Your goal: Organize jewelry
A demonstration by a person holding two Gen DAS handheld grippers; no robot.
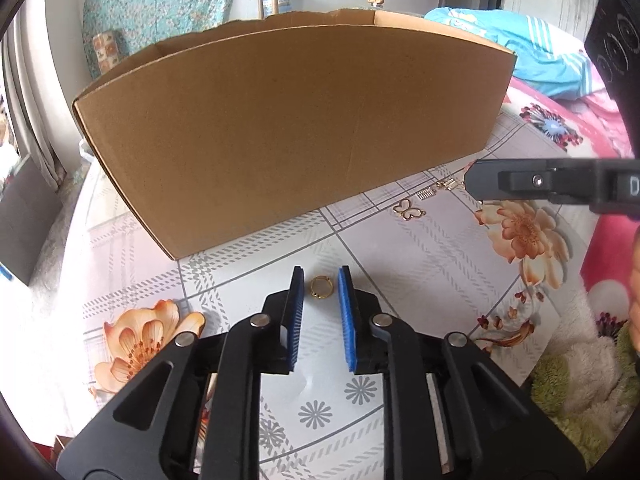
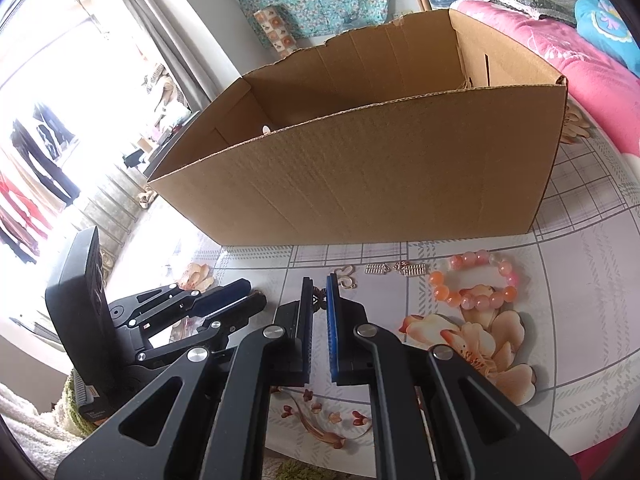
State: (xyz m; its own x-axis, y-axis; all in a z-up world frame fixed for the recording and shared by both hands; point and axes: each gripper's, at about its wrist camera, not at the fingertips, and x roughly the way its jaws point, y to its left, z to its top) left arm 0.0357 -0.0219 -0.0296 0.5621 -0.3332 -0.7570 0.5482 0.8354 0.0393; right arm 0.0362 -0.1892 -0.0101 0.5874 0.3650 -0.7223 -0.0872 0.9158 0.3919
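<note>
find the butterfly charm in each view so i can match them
Left wrist view: butterfly charm lies right of centre on the tablecloth, below the cardboard box.
Right wrist view: only part of it shows beside the right claw's tip.
Shared landmark: the cardboard box just behind it.

both grippers same build: left gripper (image 1: 321, 274) and right gripper (image 2: 319, 284) have matte black linkage arms with triangular cutouts, round silver pivot pins, and blue ribbed pads (image 1: 346, 316) on black finger plates. boxy black rear housing, small white label text.
</note>
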